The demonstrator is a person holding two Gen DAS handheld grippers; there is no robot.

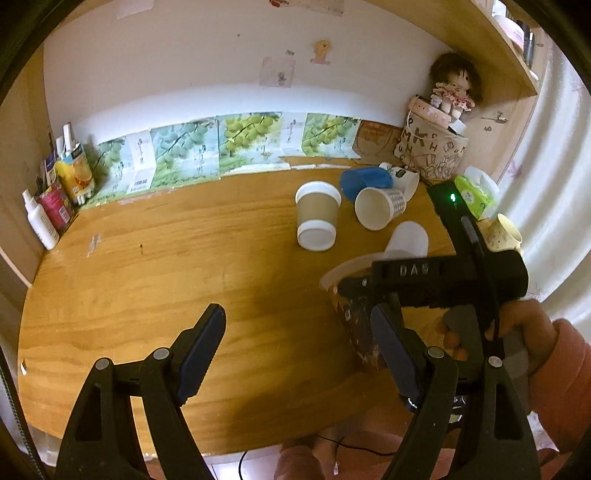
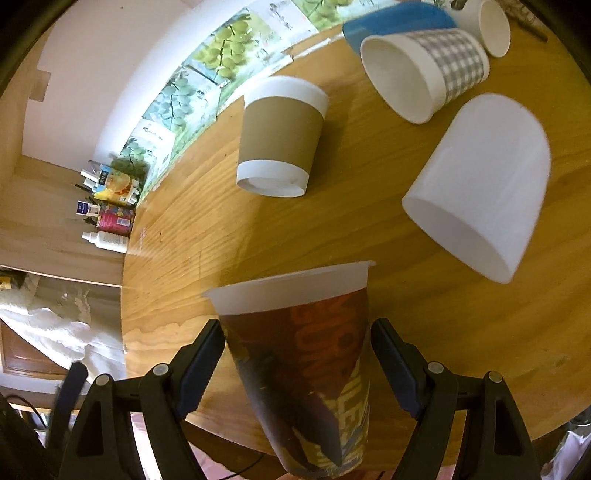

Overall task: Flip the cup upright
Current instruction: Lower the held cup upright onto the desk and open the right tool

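A tall cup with a dark brown and orange printed wrap and a white rim (image 2: 306, 354) sits between my right gripper's (image 2: 297, 365) fingers, which press on its sides. It stands rim-up over the table's front edge, tilted a little. In the left wrist view the same cup (image 1: 354, 314) is partly hidden behind the right gripper's body. My left gripper (image 1: 299, 354) is open and empty over bare wood, left of the held cup.
On the wooden table (image 2: 461, 332) lie a brown-sleeved paper cup (image 2: 280, 140), a white plastic cup (image 2: 476, 184), a checked paper cup (image 2: 424, 70), a blue cup (image 2: 395, 22) and a small white cup (image 2: 493, 26). Bottles and cans (image 1: 55, 199) stand at the far left; a doll and bag (image 1: 436, 136) stand at the far right.
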